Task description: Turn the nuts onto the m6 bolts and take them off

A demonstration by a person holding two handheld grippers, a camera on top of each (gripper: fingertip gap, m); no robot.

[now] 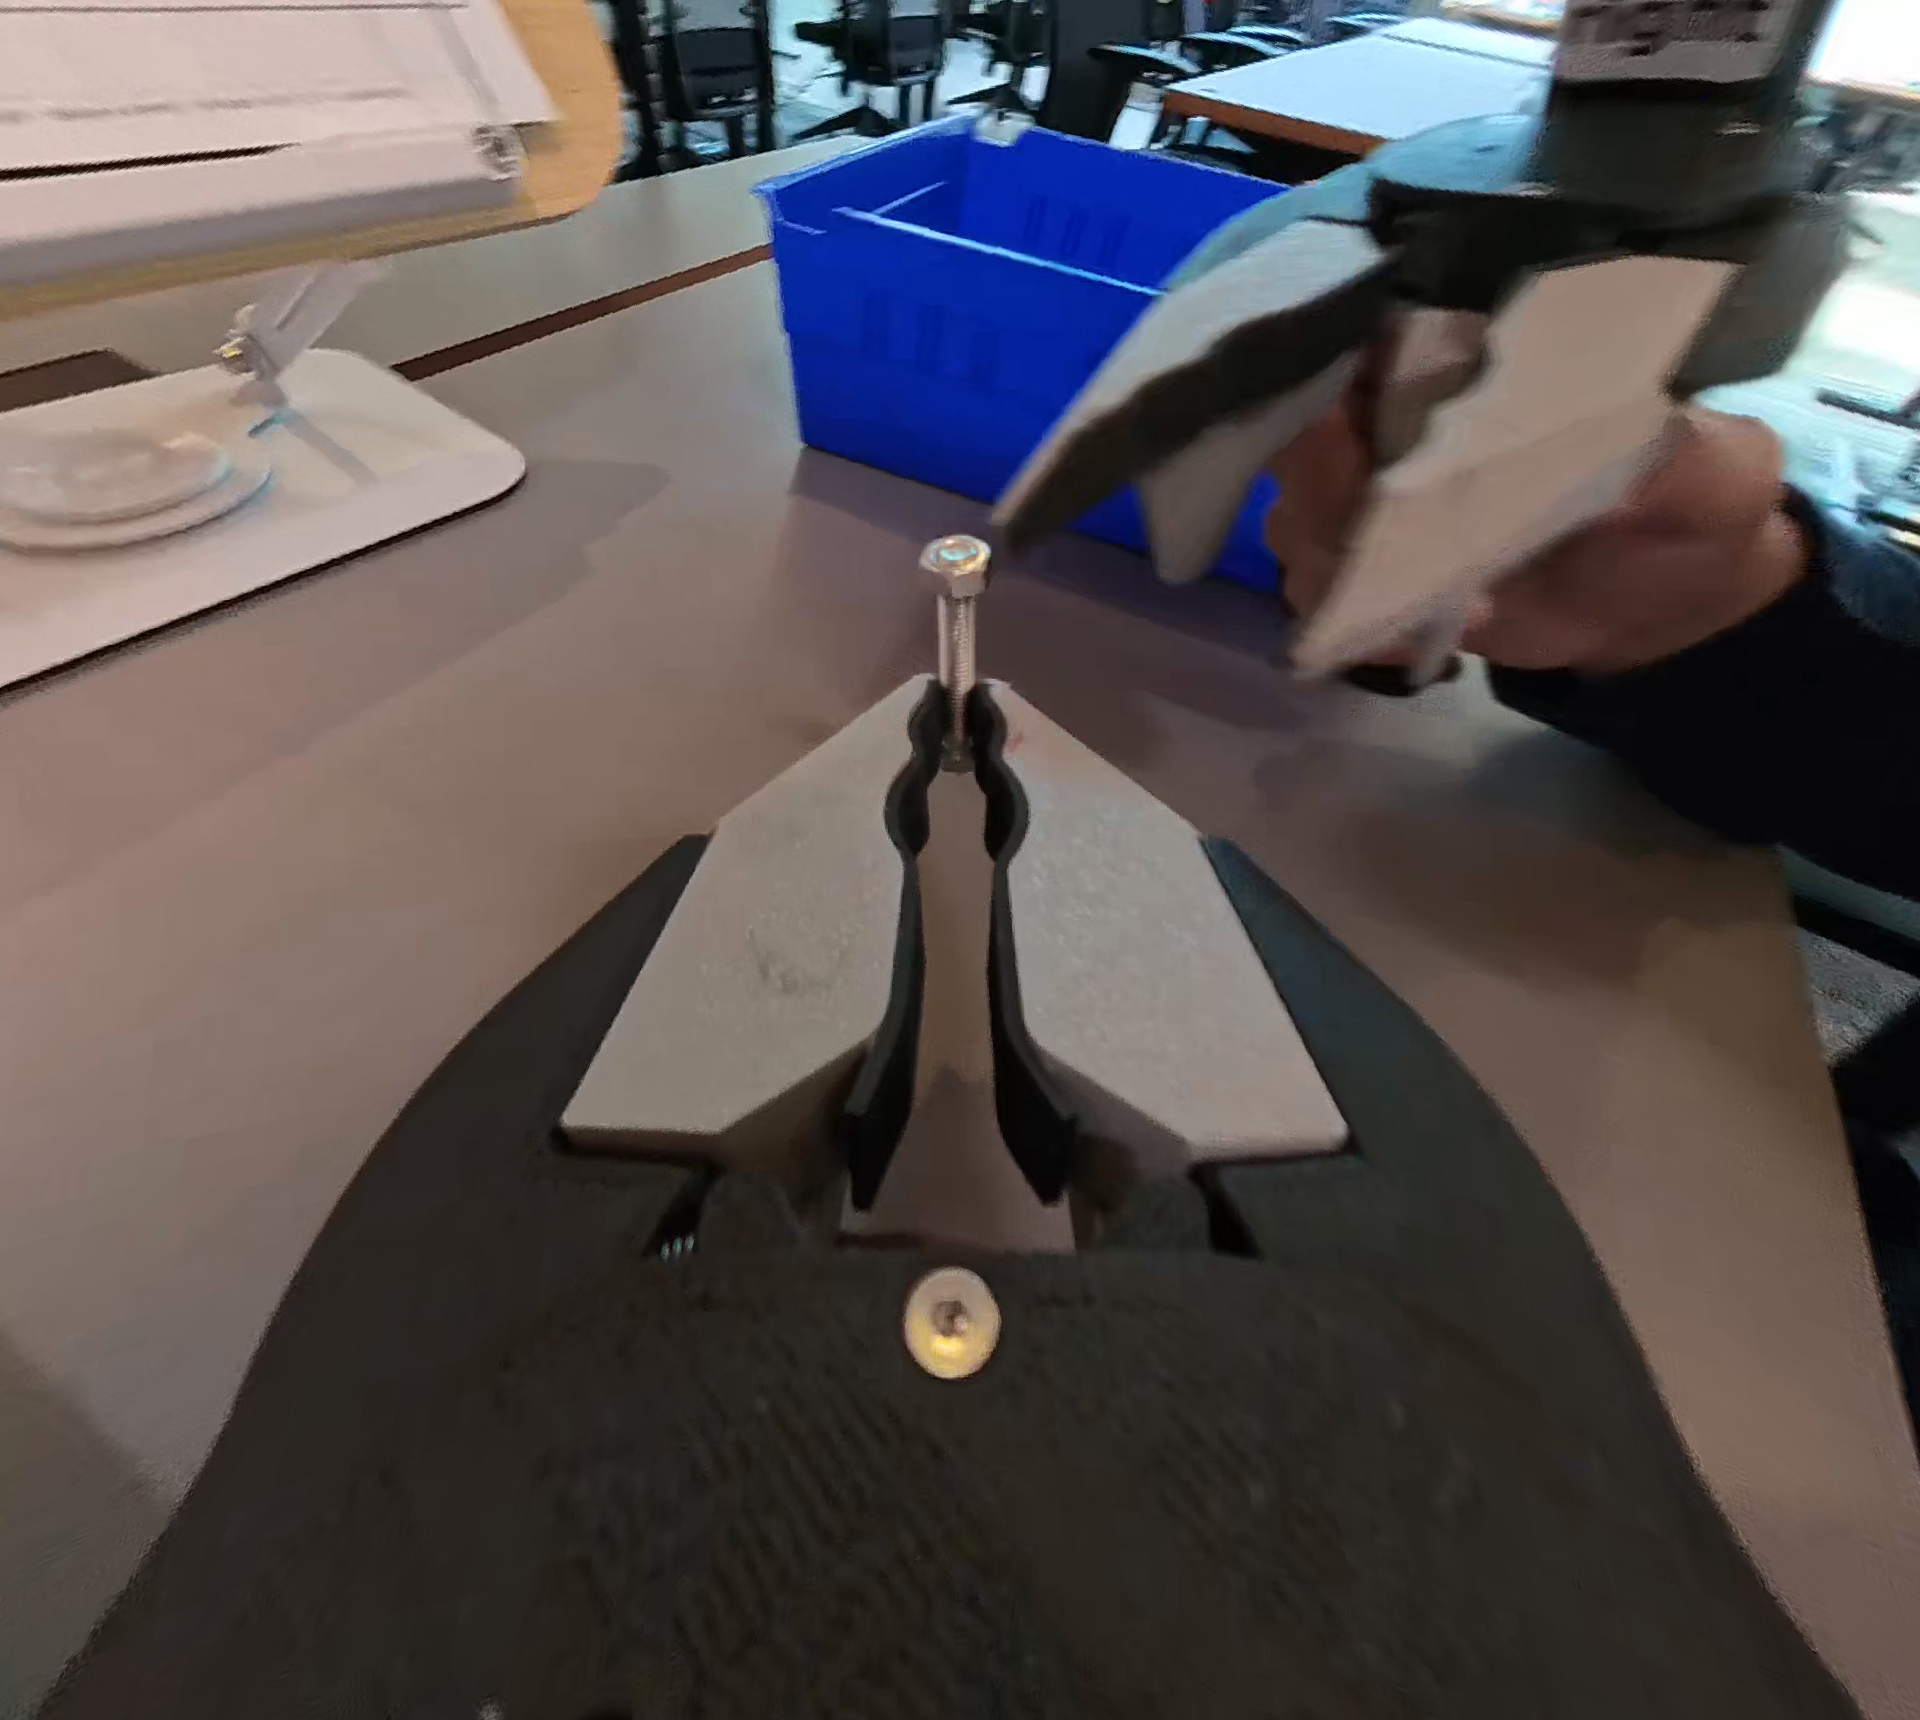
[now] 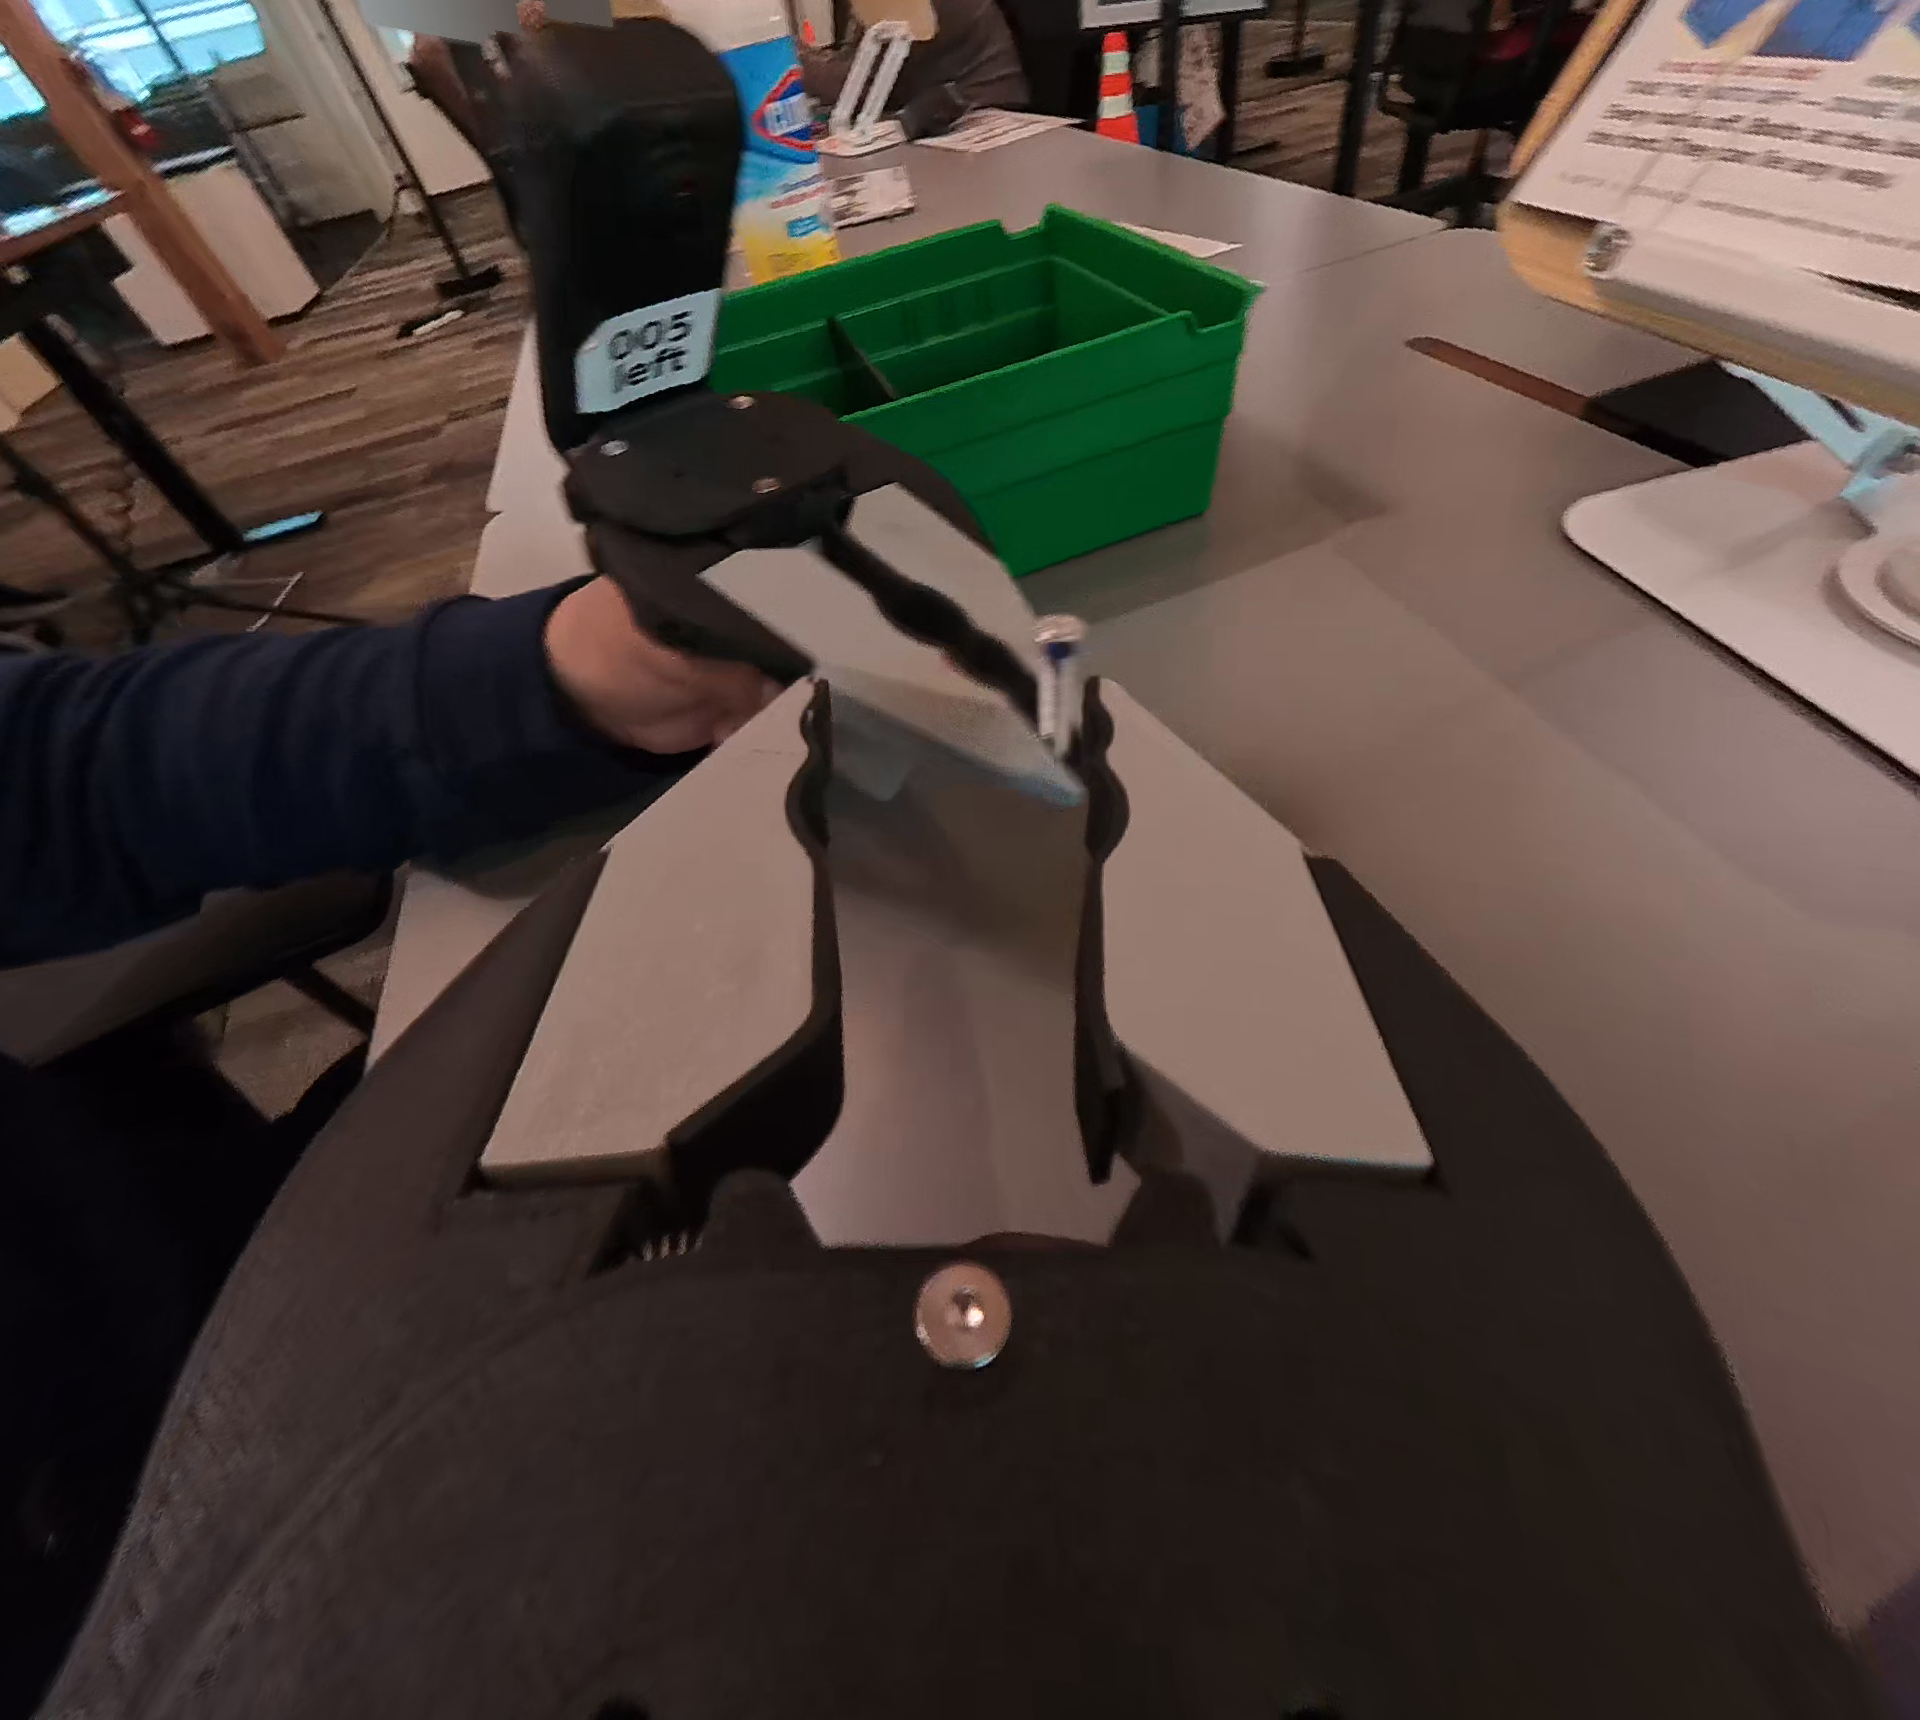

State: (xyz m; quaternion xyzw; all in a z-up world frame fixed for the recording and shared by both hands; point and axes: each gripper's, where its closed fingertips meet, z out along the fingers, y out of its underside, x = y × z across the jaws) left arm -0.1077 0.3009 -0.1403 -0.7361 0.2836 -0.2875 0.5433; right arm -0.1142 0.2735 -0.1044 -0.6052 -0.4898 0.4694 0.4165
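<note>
My left gripper is shut on the lower shank of a silver M6 bolt, which it holds upright above the grey table with the hex end up. I cannot tell whether that hex end is the bolt's head or a nut. My right gripper is open and empty. In the right wrist view the left gripper and the bolt sit just inside my right finger. In the left wrist view the right gripper hovers just right of the bolt's top, tilted down.
A blue bin stands behind the bolt. A green divided bin and a spray bottle stand across the table. A sheet stand on a white base is at the left.
</note>
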